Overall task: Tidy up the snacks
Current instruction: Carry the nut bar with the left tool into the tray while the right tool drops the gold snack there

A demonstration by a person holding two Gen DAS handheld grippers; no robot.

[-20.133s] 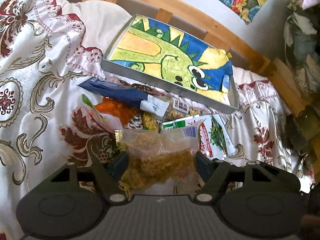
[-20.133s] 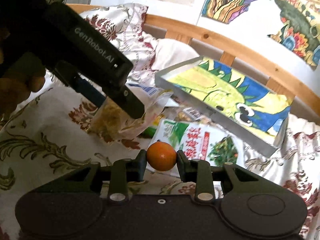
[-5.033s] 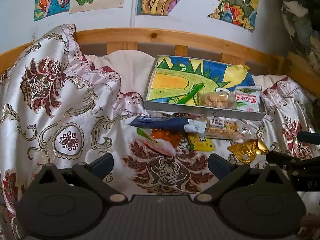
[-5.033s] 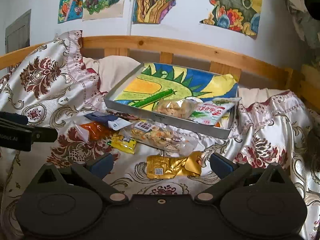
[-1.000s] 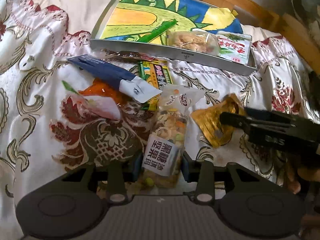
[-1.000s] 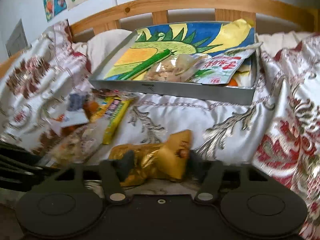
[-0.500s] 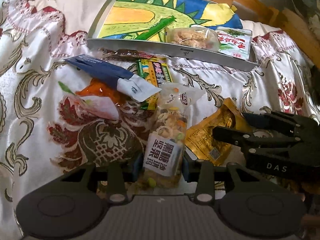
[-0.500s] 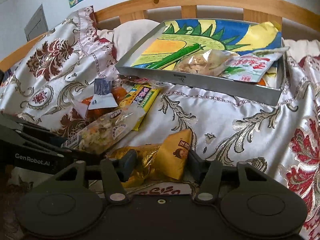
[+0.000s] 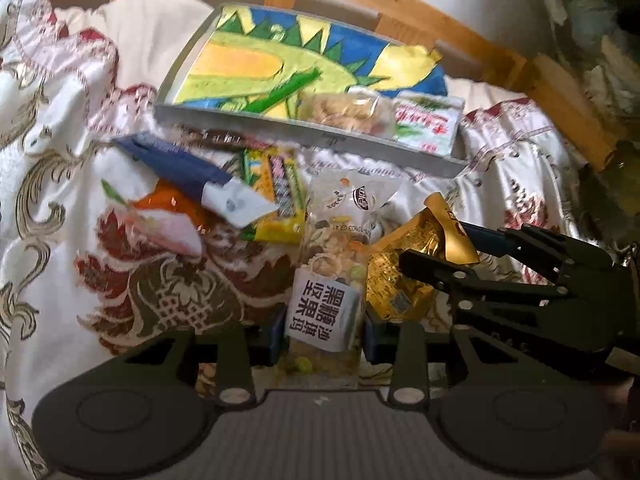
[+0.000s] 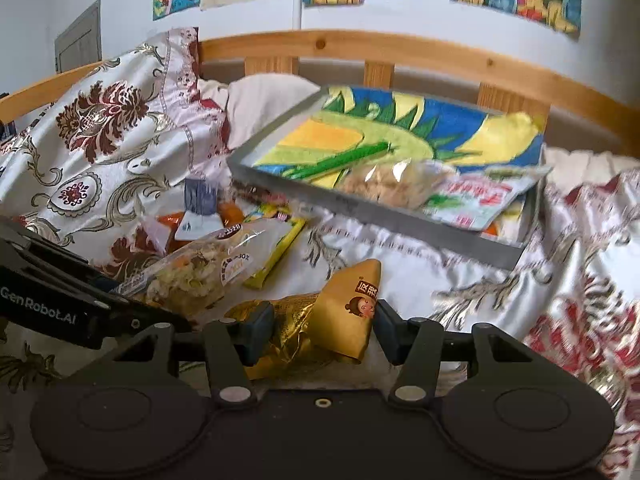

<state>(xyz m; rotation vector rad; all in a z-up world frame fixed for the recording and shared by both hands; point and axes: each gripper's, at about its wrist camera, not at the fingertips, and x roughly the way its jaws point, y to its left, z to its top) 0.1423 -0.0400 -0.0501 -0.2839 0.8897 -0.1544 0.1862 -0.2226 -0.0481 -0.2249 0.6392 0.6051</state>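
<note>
A clear bag of mixed snacks with a white label (image 9: 332,264) sits between the pads of my left gripper (image 9: 324,336), which is shut on its lower end. My right gripper (image 10: 322,330) is shut on a crumpled gold foil packet (image 10: 340,312). In the left wrist view that gold packet (image 9: 404,264) and the right gripper (image 9: 438,246) are just right of the clear bag. The right wrist view shows the clear bag (image 10: 200,268) and the left gripper (image 10: 128,288) at the left. Behind stands a grey tray (image 9: 320,140) lined with a dinosaur picture, holding a green stick, a bag of brown snacks and a white-red packet.
In front of the tray lie a blue packet (image 9: 180,164), an orange packet (image 9: 172,204) and a yellow-green packet (image 9: 276,192) on the patterned bedspread (image 9: 60,200). A wooden bed rail (image 10: 400,52) runs behind the tray. Cloth is heaped at the far right.
The right gripper has rolled and risen a little with the gold packet, whose flap now stands up. The left gripper stays shut on the clear bag, its view tilted slightly upward.
</note>
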